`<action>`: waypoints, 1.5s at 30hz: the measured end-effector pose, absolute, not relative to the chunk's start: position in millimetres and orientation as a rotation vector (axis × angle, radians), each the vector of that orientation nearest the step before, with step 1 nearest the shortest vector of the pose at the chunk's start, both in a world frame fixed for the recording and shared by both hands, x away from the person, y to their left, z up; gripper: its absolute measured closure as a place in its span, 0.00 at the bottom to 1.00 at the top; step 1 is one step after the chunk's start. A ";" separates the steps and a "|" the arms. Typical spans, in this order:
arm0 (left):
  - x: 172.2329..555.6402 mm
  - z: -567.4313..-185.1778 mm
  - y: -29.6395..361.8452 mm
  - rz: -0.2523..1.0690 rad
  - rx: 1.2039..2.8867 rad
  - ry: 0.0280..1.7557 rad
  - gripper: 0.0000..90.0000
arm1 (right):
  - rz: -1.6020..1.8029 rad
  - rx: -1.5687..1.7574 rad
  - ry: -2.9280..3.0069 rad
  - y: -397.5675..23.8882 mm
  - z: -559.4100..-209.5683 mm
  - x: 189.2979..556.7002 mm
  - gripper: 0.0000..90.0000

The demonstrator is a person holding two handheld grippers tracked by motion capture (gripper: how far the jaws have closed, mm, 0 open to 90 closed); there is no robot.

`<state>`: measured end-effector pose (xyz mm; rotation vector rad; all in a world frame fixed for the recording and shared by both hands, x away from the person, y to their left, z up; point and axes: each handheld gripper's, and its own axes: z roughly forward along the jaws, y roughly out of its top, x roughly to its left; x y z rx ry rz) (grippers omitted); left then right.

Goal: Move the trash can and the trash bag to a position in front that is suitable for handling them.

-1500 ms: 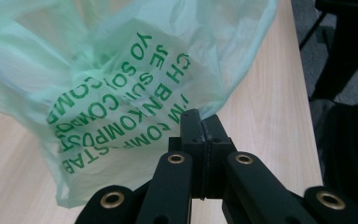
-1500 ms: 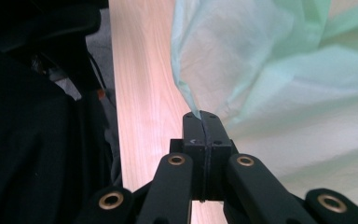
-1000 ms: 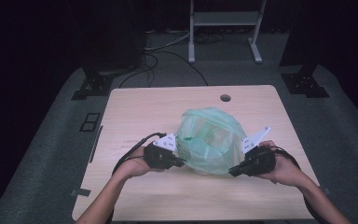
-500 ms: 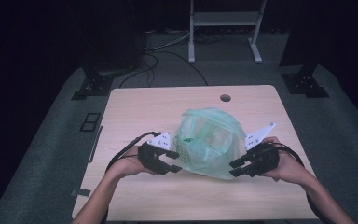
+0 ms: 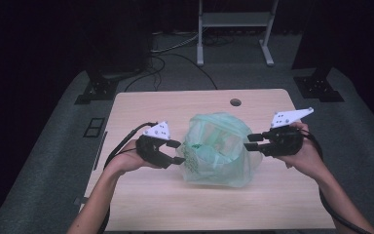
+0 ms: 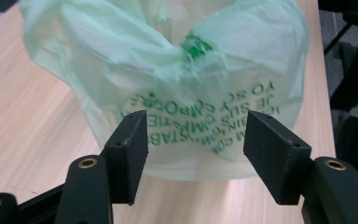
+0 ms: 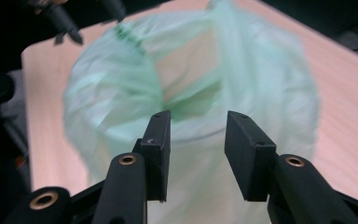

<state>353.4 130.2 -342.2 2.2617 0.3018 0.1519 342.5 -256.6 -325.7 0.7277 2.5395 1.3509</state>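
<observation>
Since a second ago both grippers have let go of the green bag (image 5: 216, 148) and drawn back from it; their jaws have just been opening, nothing between them. The left gripper (image 5: 175, 152) stands partly open just left of the bag, the right gripper (image 5: 252, 142) partly open just right of it, neither touching. One bag, two grippers, one table (image 5: 141, 105). The bag sits puffed on the table's middle, bare wood in front of it toward the person. Behind the bag lies more bare wood, then one round hole (image 5: 235, 102) near the far edge.
</observation>
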 end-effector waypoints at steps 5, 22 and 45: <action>357.3 -339.6 128.2 0.143 2.233 0.306 0.42 | 1.341 0.807 2.465 -251.3 -323.2 355.8 0.67; 364.9 -338.6 128.5 0.112 2.167 0.338 0.40 | 1.232 0.862 2.489 -232.3 -340.5 372.1 0.69; 368.3 -336.4 133.2 0.152 2.123 0.377 0.37 | 1.216 0.812 2.580 -214.5 -323.7 354.1 0.87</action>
